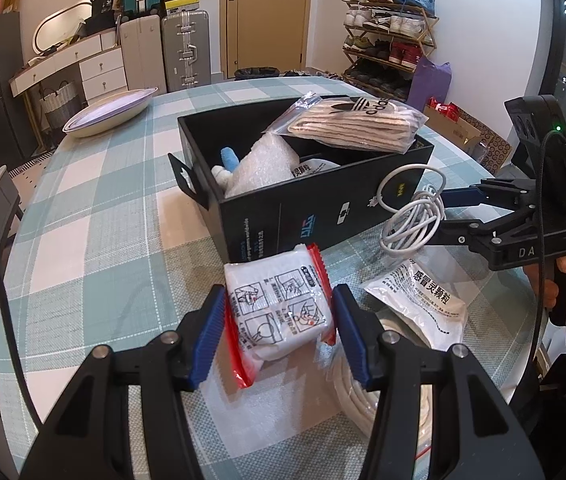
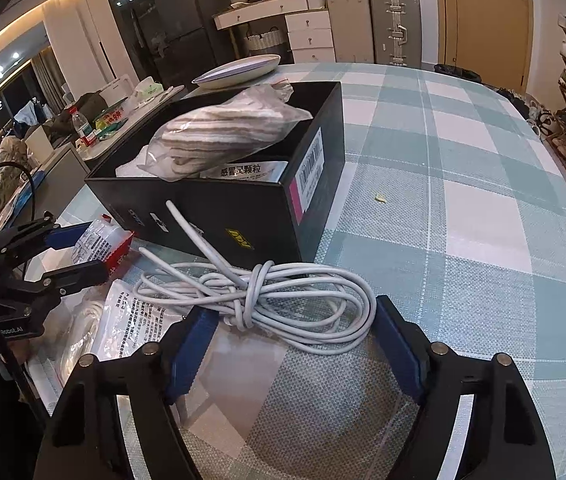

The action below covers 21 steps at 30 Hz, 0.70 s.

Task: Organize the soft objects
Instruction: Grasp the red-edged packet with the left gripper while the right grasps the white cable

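Note:
A black box stands on the checked table and holds a bagged striped towel, bubble wrap and a white sachet. My left gripper is shut on a white packet with red edges, just in front of the box. My right gripper is shut on a knotted white cable coil, held beside the box's near side.
A white medicine sachet and a bagged white cord lie on the table between the grippers. A shallow dish sits at the table's far edge. Suitcases, drawers and a shoe rack stand beyond.

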### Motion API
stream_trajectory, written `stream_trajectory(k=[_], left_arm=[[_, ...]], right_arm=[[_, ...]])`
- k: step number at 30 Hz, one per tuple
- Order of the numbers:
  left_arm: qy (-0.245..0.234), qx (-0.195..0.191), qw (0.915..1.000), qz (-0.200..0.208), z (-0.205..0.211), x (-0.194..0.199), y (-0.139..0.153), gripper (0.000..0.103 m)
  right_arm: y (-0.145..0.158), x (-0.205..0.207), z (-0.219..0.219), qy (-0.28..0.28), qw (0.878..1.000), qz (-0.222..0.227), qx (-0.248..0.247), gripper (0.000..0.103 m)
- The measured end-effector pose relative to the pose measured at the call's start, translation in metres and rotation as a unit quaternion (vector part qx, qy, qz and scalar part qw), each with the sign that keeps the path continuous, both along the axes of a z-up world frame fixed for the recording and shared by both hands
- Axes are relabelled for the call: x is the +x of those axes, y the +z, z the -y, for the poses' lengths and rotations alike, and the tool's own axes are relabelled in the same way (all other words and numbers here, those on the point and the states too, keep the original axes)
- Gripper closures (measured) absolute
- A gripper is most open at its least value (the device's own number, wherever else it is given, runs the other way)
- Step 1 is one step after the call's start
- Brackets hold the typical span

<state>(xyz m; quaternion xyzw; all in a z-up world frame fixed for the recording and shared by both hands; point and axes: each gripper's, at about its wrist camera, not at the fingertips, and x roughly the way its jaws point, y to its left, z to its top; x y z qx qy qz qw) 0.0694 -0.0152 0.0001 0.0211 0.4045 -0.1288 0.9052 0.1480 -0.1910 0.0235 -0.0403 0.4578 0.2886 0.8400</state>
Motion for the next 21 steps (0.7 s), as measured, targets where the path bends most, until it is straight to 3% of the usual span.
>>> stream_trajectory(k=[21], left_arm=[[-0.006,-0.022,0.9988,0.043,-0.009,-0.011,0.029,0.05]], right_arm=[[0.02,-0.011,0.026,0.048,0.995,0.018,0.084,0.027]])
